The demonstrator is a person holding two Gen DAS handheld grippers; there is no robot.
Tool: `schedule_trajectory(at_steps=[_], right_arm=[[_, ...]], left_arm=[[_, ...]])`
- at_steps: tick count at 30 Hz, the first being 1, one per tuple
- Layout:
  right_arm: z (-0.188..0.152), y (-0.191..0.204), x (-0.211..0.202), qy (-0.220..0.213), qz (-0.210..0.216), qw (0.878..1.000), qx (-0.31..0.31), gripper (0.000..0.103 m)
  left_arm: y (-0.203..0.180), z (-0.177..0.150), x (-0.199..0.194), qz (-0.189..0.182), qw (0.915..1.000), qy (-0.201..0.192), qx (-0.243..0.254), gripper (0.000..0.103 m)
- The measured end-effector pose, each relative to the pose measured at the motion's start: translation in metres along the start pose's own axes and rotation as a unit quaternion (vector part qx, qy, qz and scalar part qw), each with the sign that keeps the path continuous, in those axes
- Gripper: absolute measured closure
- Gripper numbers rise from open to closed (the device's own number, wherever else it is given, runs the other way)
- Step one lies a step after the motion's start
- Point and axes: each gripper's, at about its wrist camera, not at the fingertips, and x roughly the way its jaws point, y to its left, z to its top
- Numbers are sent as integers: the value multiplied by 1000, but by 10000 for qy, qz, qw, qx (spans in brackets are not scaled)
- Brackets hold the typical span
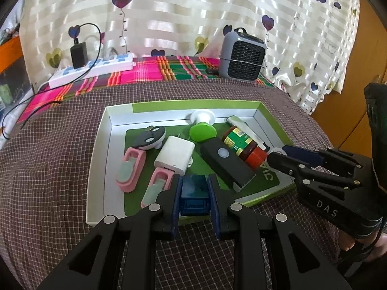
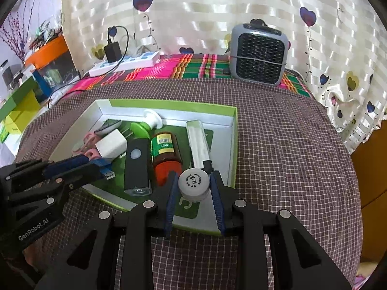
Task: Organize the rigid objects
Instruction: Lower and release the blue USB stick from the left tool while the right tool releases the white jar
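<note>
A shallow box with a green rim [image 1: 193, 103] lies on the checked cloth. It holds a brown bottle with a red cap [image 1: 241, 145], a black block with a round button [image 1: 227, 162], a white charger [image 1: 175, 155] and pink clips [image 1: 130, 169]. My left gripper [image 1: 194, 181] is shut on a small blue translucent USB device [image 1: 194, 195] over the box's near edge. My right gripper [image 2: 193, 176] is shut on a small white round jar [image 2: 193, 182] over the box's near right corner. The other view shows each gripper from the side: the right gripper [image 1: 278, 153] and the left gripper [image 2: 96, 163].
A grey fan heater [image 1: 243, 54] stands at the back right on a bright plaid cloth. At the back left, a white power strip [image 1: 94, 68] carries a black adapter and cables. A heart-print curtain hangs behind. Coloured boxes [image 2: 21, 101] are stacked at far left.
</note>
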Motion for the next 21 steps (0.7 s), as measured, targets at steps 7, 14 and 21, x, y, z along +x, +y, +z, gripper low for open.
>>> schedule_trajectory(at_steps=[7,14,21], right_arm=[[1,3,9,113,-25,9999,-114,74],[2,3,14,157,-8,9998,-144,74],[1,5,14,156,-13,9998,-140,74]], left_arm=[[-1,2,7,-31,10000,66,53,82],[1,2,11,-37,9999,127,10,82],[0,2,9,-3,9999,116,20,82]])
